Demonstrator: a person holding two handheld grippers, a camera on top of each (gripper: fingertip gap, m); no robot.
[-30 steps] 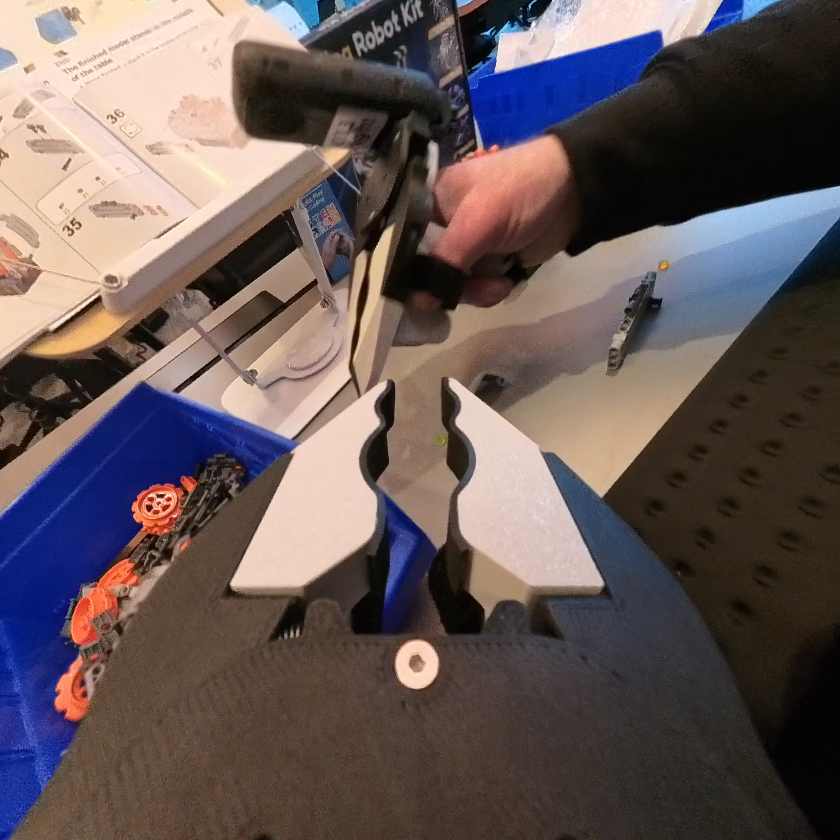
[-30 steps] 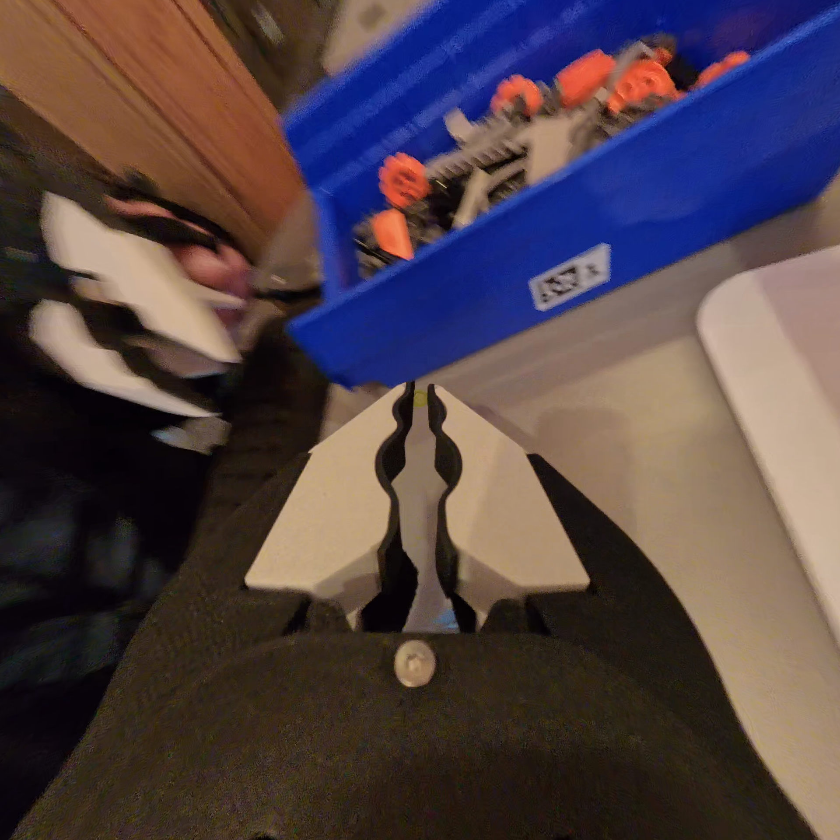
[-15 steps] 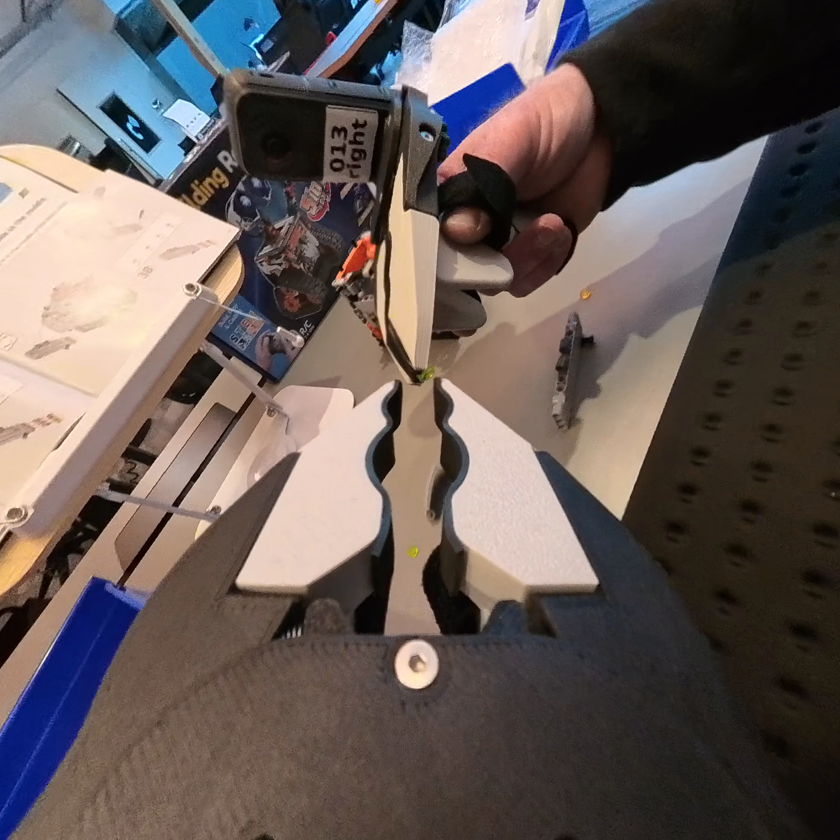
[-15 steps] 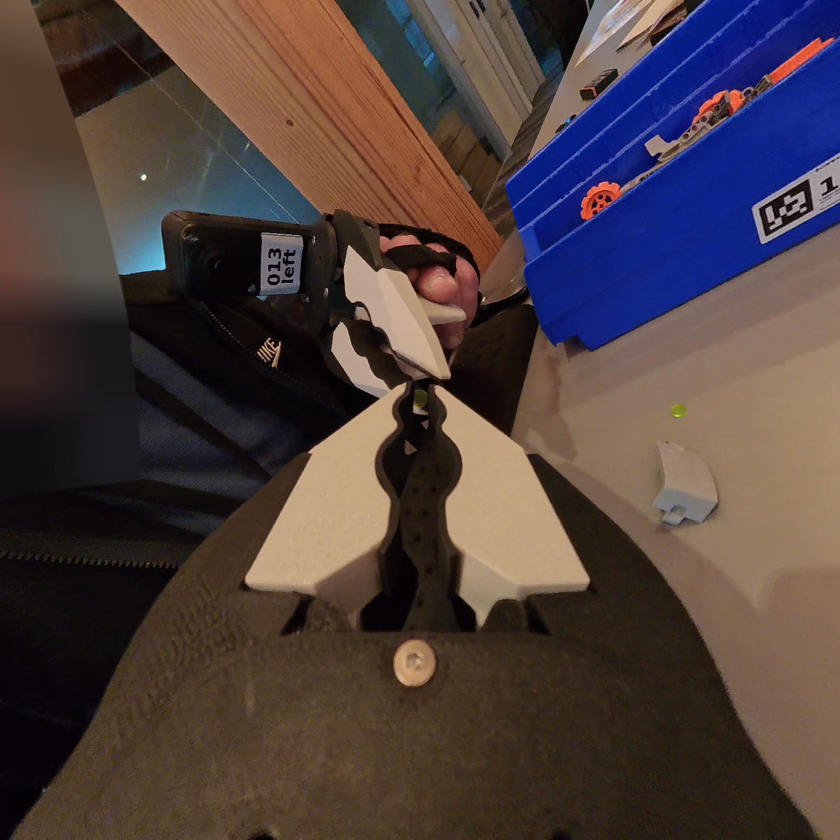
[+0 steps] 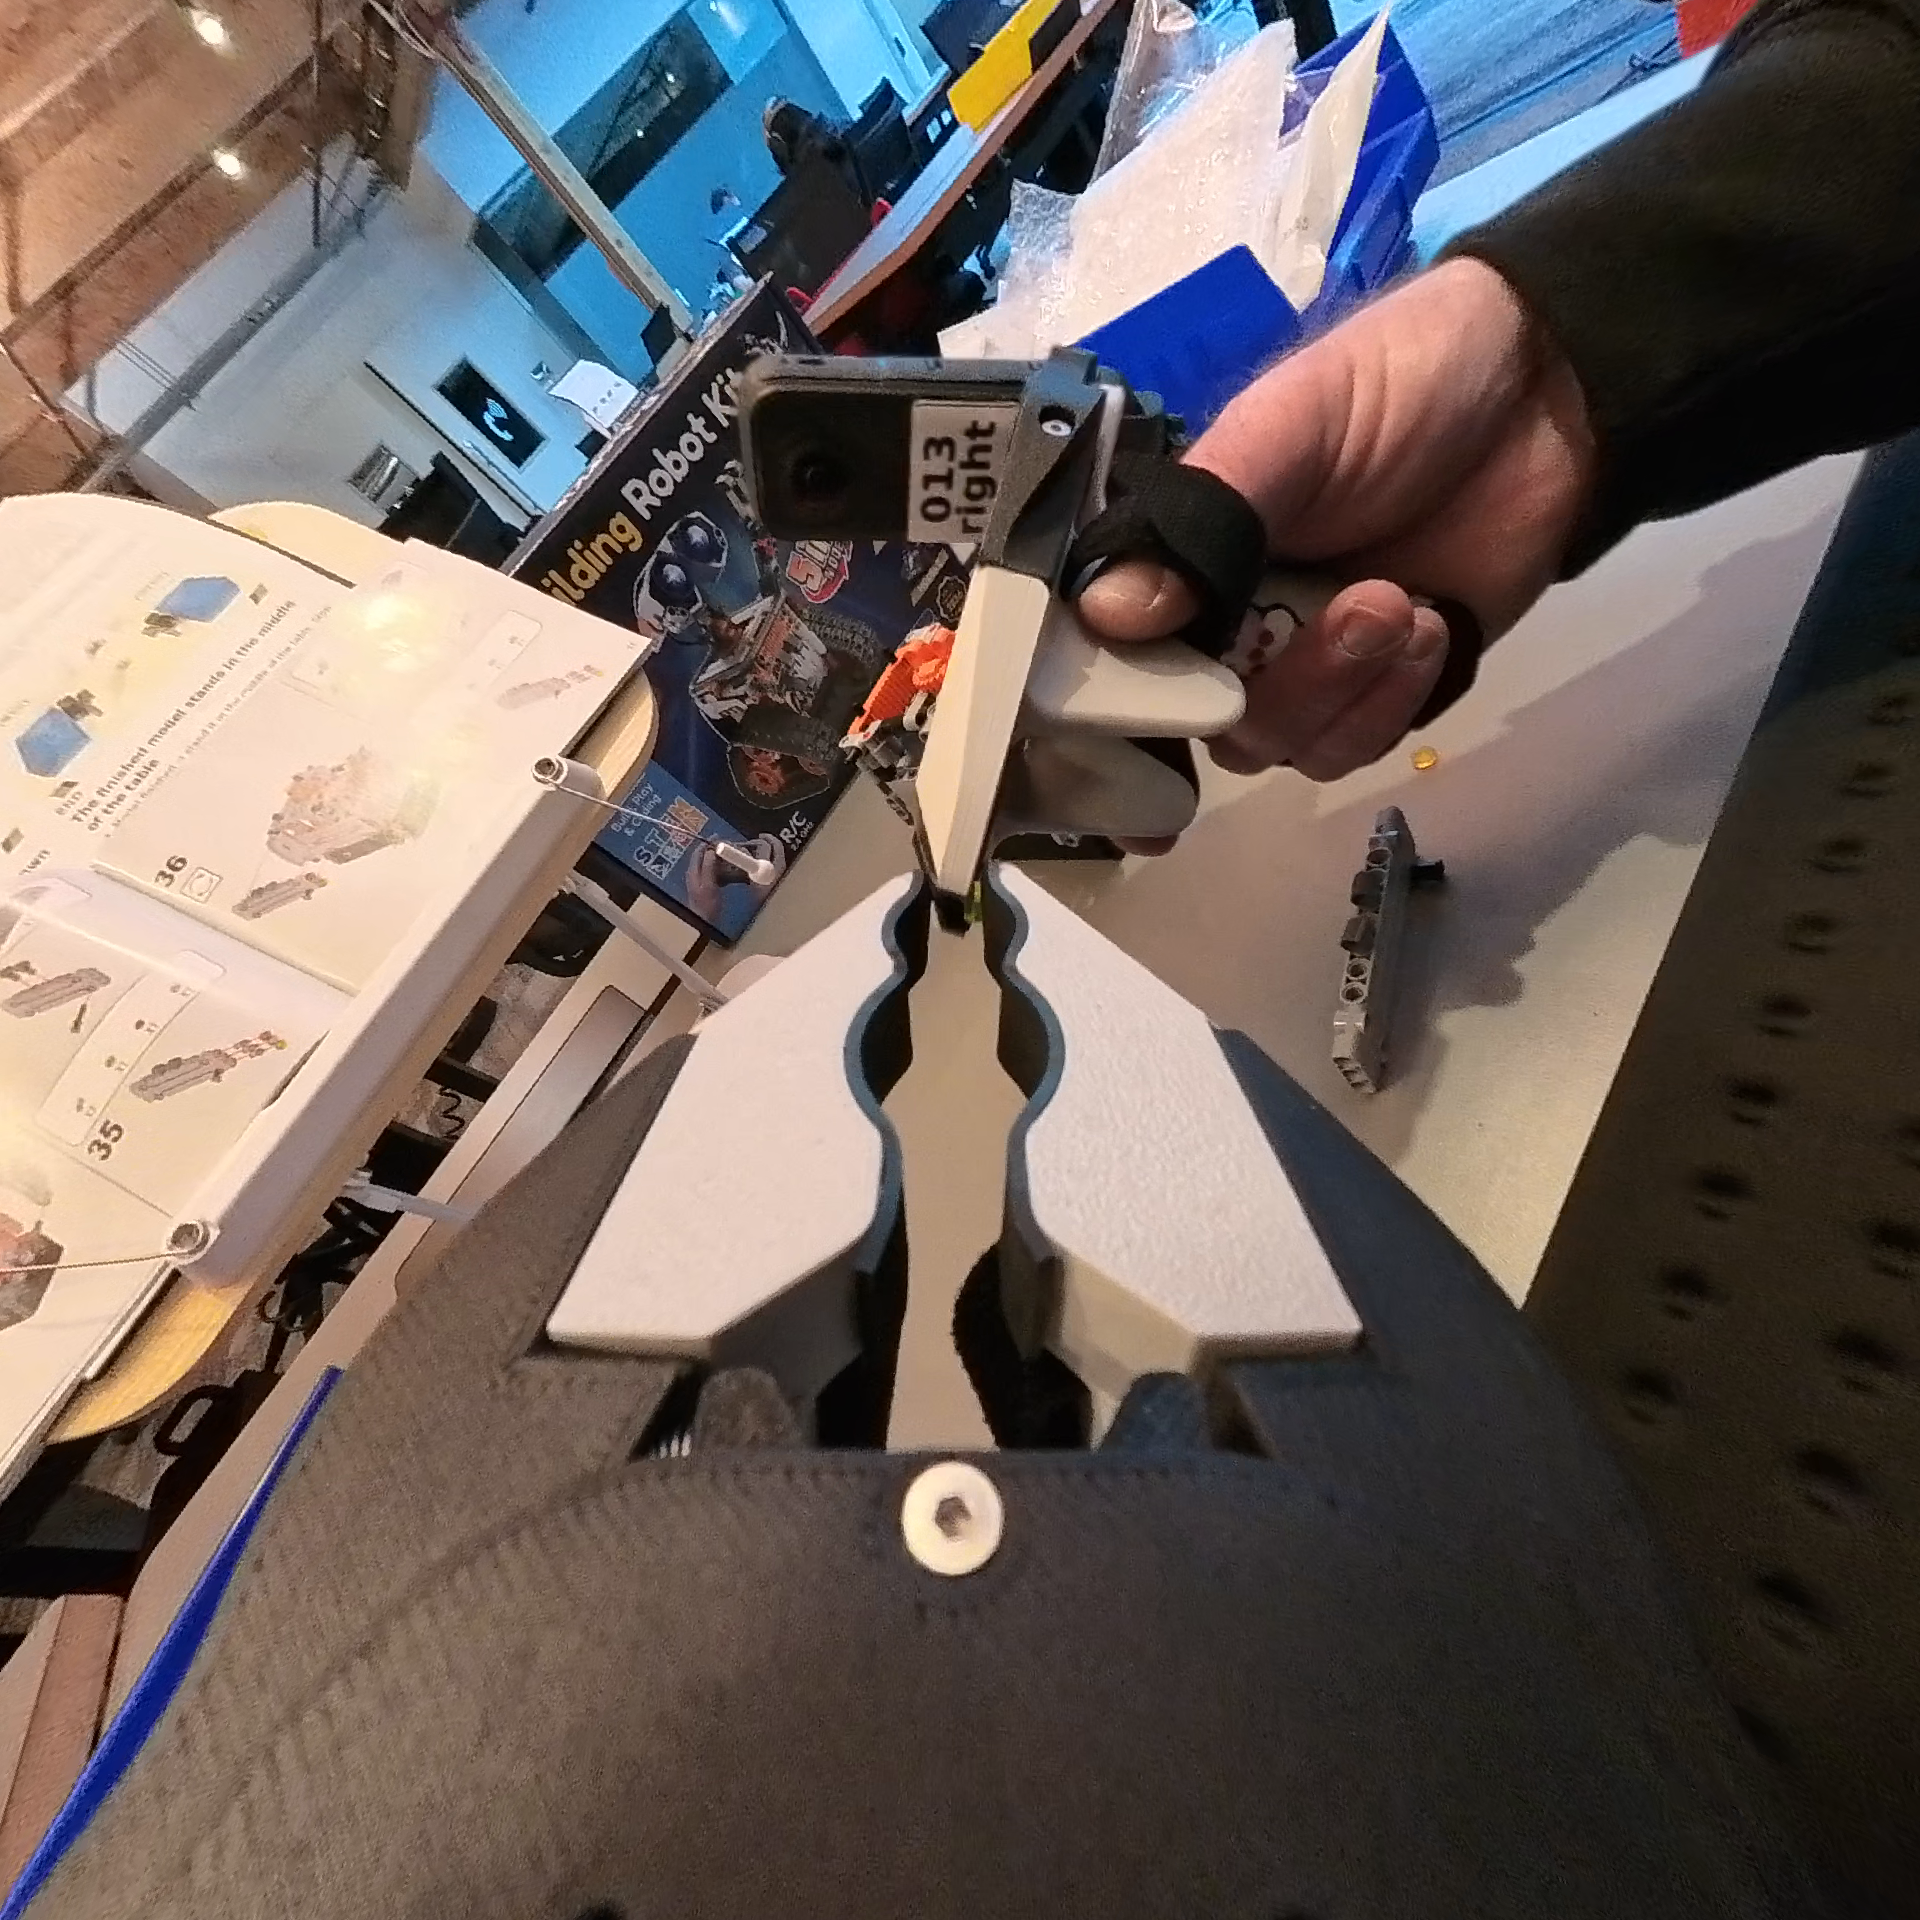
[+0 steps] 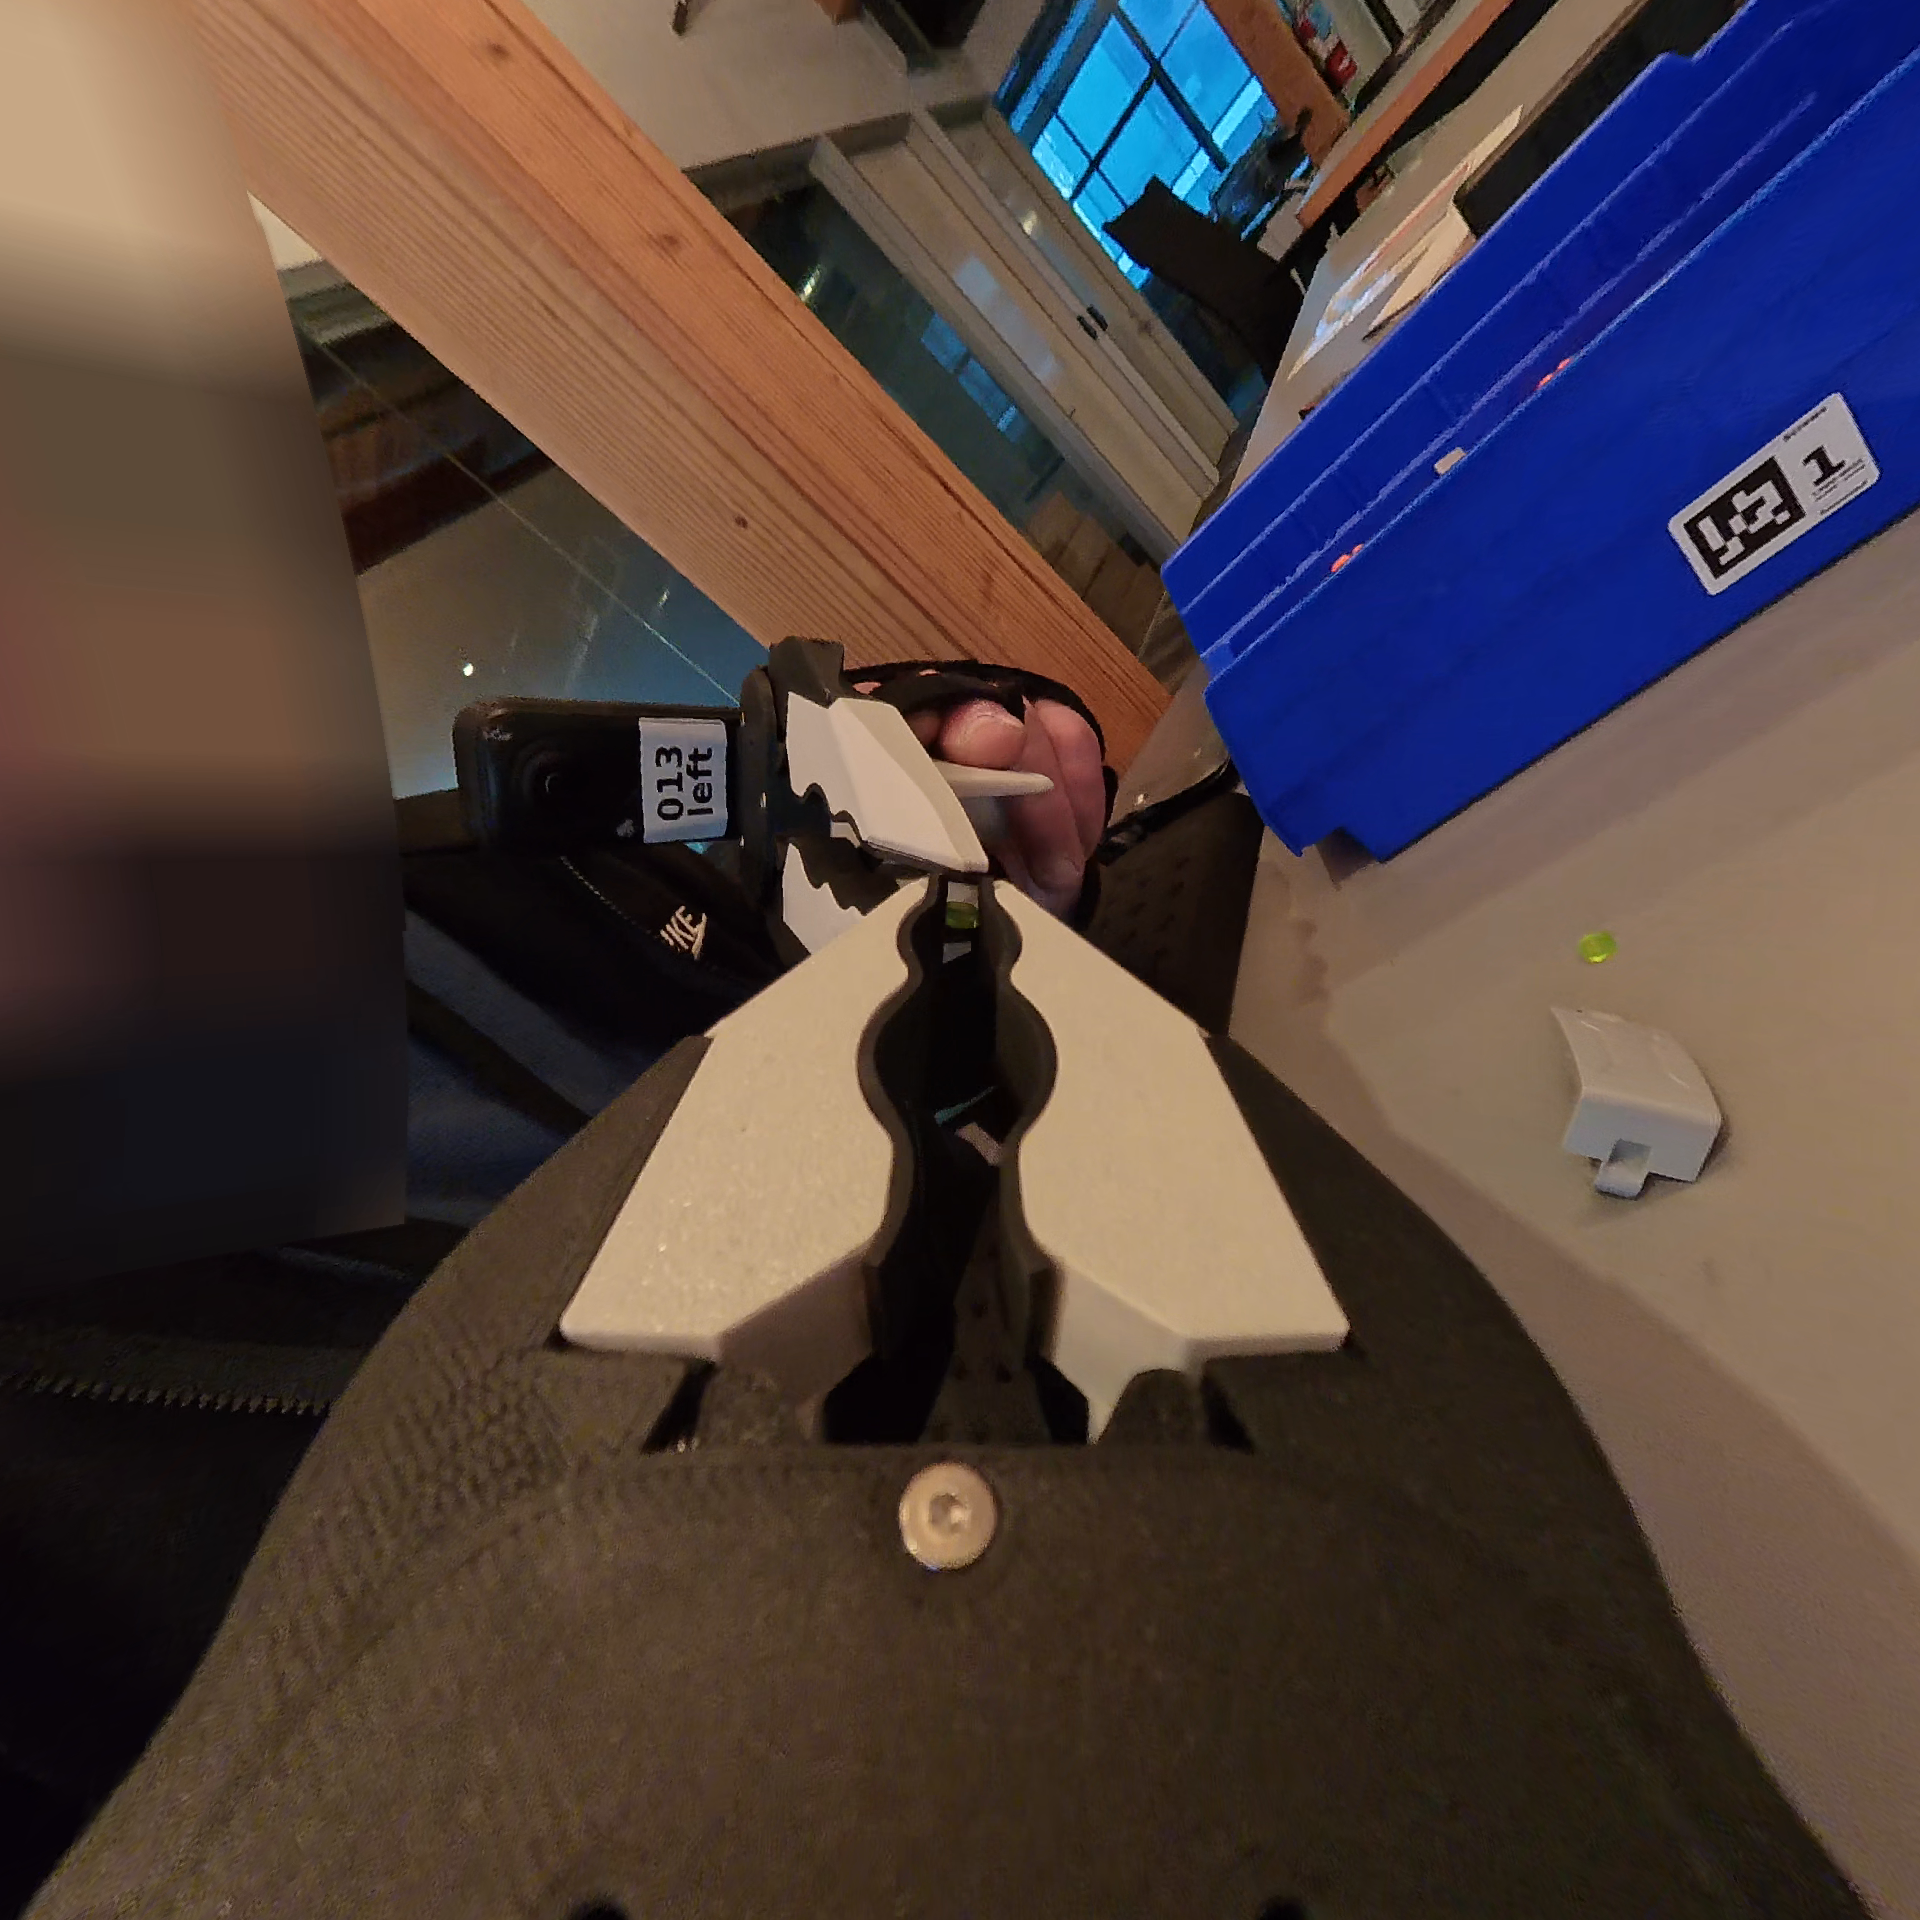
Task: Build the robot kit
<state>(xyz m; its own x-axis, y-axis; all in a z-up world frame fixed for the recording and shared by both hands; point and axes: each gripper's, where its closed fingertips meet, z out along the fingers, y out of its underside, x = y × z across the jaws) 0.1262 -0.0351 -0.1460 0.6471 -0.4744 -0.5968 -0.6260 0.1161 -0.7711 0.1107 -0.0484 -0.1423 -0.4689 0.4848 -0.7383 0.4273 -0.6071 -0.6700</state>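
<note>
Pinching round green stud (image 6: 961, 916), pale wavy-edged tongs (image 6: 958, 914)

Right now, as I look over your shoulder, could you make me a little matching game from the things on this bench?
Things:
1. long grey beam
2. blue bin
3. instruction booklet
4. tiny green piece

Descriptions:
a. propped open at a tilt
b. lying alone on the table
c. pinched at the tips of the right gripper
d. carries a black-and-white sticker

Pairs: 1-b, 2-d, 3-a, 4-c
</note>
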